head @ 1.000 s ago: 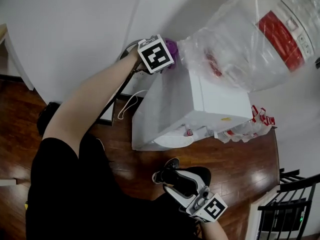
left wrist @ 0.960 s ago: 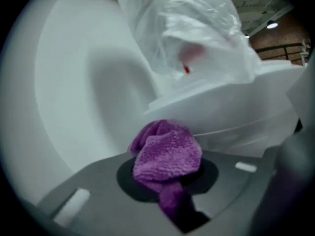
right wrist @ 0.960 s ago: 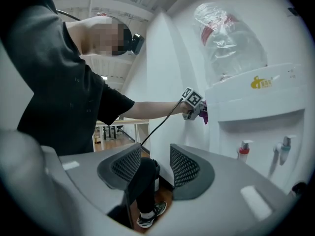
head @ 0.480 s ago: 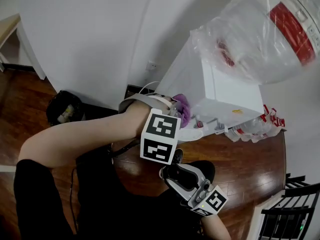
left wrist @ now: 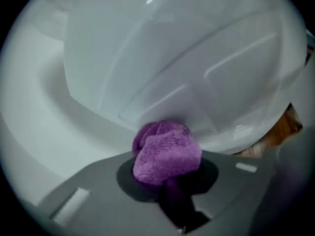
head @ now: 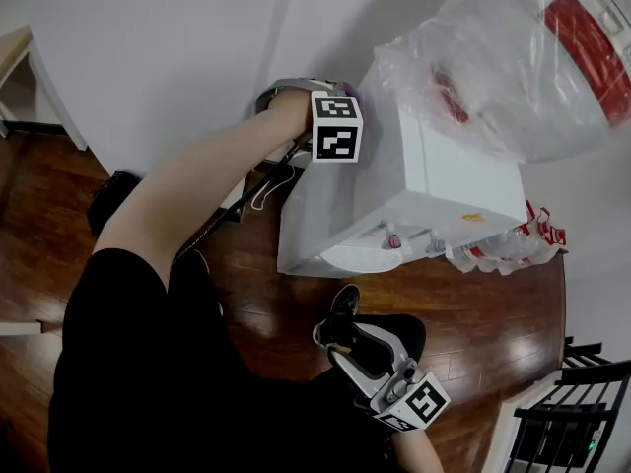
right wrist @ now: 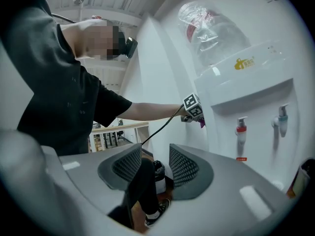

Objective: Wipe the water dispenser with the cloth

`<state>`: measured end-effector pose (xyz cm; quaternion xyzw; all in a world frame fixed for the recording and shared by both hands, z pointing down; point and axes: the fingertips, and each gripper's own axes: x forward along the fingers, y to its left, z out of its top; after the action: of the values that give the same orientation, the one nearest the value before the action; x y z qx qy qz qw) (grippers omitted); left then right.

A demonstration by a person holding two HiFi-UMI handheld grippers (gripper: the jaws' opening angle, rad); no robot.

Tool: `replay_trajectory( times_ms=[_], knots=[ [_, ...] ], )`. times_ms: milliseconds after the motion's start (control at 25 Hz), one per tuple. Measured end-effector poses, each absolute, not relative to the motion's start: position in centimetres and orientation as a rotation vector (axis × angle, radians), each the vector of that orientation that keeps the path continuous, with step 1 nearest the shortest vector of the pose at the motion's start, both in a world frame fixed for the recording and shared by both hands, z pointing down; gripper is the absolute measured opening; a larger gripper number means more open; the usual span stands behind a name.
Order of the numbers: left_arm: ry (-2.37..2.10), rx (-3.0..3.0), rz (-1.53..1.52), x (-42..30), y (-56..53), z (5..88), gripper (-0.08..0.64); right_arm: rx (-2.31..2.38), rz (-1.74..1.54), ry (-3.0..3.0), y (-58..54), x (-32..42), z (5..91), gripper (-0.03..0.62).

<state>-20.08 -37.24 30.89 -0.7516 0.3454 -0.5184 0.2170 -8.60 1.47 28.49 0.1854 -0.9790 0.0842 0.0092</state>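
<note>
Wiping underway: my left gripper [left wrist: 167,191] pinches the purple cloth [left wrist: 165,154] against the water dispenser [head: 424,180] side near its upper back corner, my right gripper [right wrist: 150,168] hangs wide and empty, next probably a firm drag down the panel.

Likely a room in a home, though it could be a small office: glossy dark wood floor [head: 473,328], plain white walls [head: 168,57], a floor-standing water dispenser [head: 414,185] against the wall, and a black slatted chair [head: 570,405] at the edge.
</note>
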Motion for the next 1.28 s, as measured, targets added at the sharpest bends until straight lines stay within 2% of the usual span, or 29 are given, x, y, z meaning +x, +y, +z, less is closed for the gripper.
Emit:
replay_trajectory(
  times_ms=[200, 560, 720, 880, 1080, 1280],
  knots=[
    [0.888, -2.186, -1.470, -18.3, -34.8, 34.0, 0.101, 0.628, 0.350, -3.043, 0.3, -7.2, 29.1, 0.166],
    [0.550, -2.368, -1.358, -12.4, -16.4, 34.2, 0.103, 0.503, 0.340, -3.023, 0.2, -8.8, 30.1, 0.160],
    [0.480, -2.364, -1.295, -11.3, -12.2, 34.7, 0.103, 0.313, 0.291, -2.939, 1.3, -11.0, 33.9, 0.149],
    [0.546, -2.187, -1.344, -13.3, -16.8, 35.6, 0.103, 0.077, 0.257, -2.757, 2.7, -14.8, 40.4, 0.132],
    [0.753, -2.134, -1.402, -17.2, -28.2, 36.4, 0.103, -0.112, 0.315, -2.736, 1.2, -21.3, 45.5, 0.115],
    [0.898, -2.069, -1.400, -19.0, -36.1, 36.4, 0.101, -0.148, 0.413, -2.758, 1.0, -22.6, 48.2, 0.058]
  ],
)
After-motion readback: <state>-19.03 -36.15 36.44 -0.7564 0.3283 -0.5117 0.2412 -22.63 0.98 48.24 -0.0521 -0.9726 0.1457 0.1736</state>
